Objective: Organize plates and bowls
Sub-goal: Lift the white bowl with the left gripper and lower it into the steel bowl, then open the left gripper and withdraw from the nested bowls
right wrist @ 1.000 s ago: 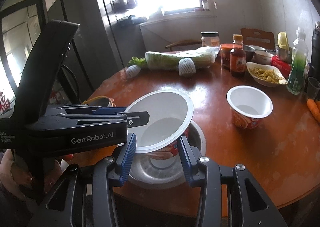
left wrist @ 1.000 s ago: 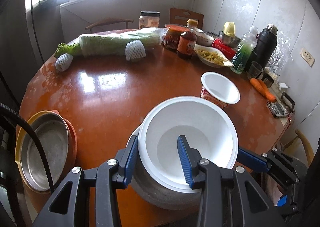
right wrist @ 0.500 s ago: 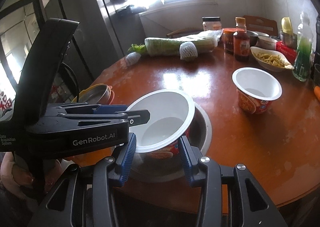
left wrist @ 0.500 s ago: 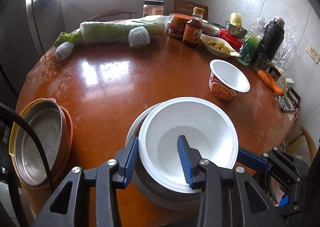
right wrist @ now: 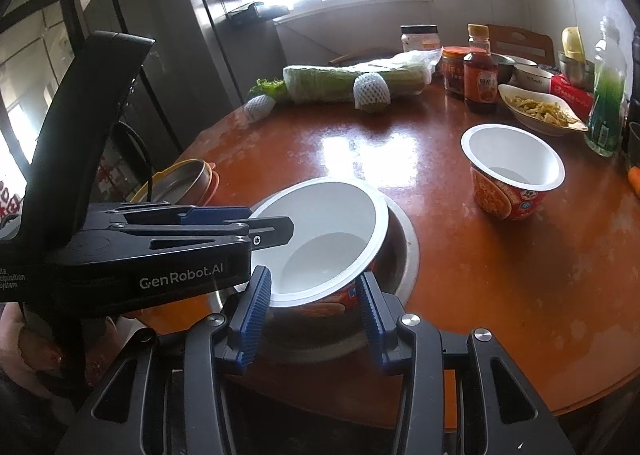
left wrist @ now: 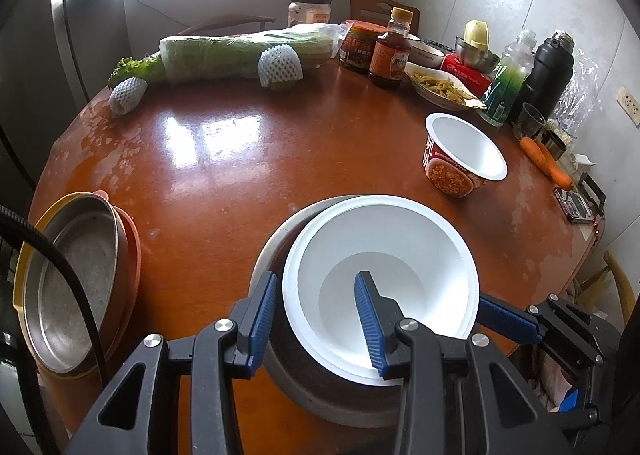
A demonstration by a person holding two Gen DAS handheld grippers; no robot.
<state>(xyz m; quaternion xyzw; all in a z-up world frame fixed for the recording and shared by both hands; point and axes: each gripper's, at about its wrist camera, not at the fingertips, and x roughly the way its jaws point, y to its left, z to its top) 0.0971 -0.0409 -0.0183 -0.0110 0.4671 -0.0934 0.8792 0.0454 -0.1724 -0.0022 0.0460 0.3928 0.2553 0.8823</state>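
A white instant-noodle bowl (left wrist: 400, 239) (right wrist: 332, 223) with red print leans tilted inside a wider metal bowl (left wrist: 272, 255) (right wrist: 404, 239) near the table's front edge. My left gripper (left wrist: 316, 319) (right wrist: 280, 231) is shut on its near rim, one finger inside the bowl and one outside. My right gripper (right wrist: 314, 307) (left wrist: 484, 307) comes in from the right, its pads against the bowl's printed lower wall. A second noodle bowl (left wrist: 464, 147) (right wrist: 512, 167) stands upright farther right. A stack of metal and coloured plates (left wrist: 76, 279) (right wrist: 180, 183) sits at the table's left edge.
The round brown table (left wrist: 224, 159) carries a wrapped cabbage (left wrist: 240, 55), sauce bottles (left wrist: 390, 55), a dish of food (left wrist: 440, 89), a black flask (left wrist: 548, 71) and carrots (left wrist: 544, 159) along its far and right sides. A chair stands at the right.
More of the metal bowl's rim now shows to the left of the white bowl. Both views have swung slightly over the table. Both grips look unchanged.
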